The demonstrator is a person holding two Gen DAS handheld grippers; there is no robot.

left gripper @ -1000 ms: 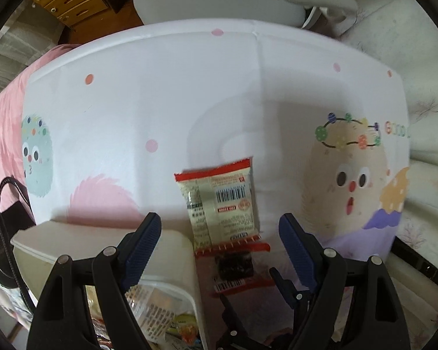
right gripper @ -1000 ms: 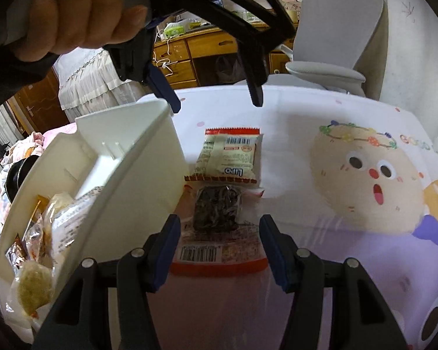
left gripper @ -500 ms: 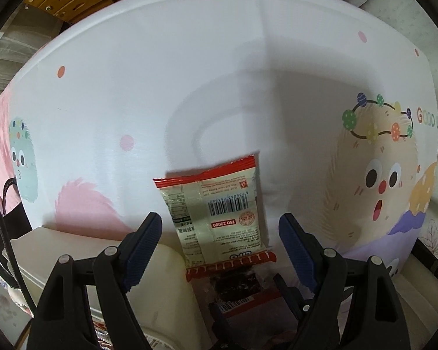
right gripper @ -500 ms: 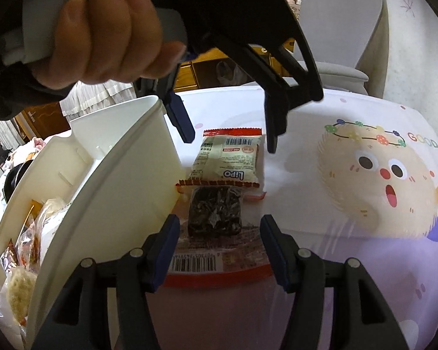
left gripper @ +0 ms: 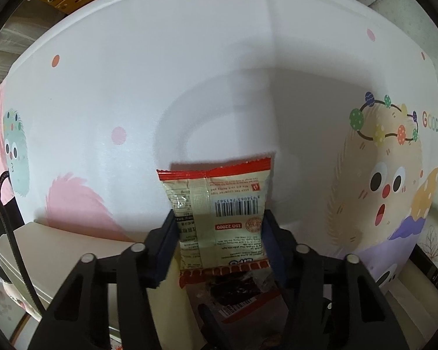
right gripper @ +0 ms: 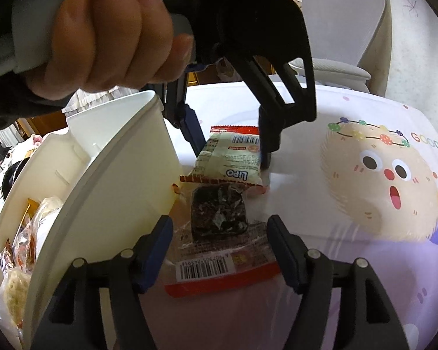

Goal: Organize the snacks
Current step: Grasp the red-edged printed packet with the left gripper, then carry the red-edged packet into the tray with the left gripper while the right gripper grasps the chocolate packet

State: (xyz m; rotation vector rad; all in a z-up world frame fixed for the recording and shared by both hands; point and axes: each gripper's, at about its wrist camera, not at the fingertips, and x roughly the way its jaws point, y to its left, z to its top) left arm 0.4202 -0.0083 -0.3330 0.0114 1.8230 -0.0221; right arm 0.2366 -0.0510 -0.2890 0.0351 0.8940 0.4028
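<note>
A cream Lipo snack packet with red ends lies on the cartoon tablecloth. My left gripper points down over it, its jaws closing, and both blue pads touch the packet's sides. In the right wrist view the left gripper straddles the same Lipo packet. Just nearer lies a clear packet with a dark square snack and a red barcode end. My right gripper has a finger on each side of it. Its jaws are opening and the pads do not press on it.
A white plastic bin holding several wrapped snacks stands tilted at the left, close to both packets. A person's hand grips the left tool overhead. A grey office chair stands beyond the table's far edge.
My left gripper came down onto the Lipo packet and its jaws narrowed from wide apart to touching the packet's sides. The right gripper stayed over the dark snack packet, its jaws slightly wider.
</note>
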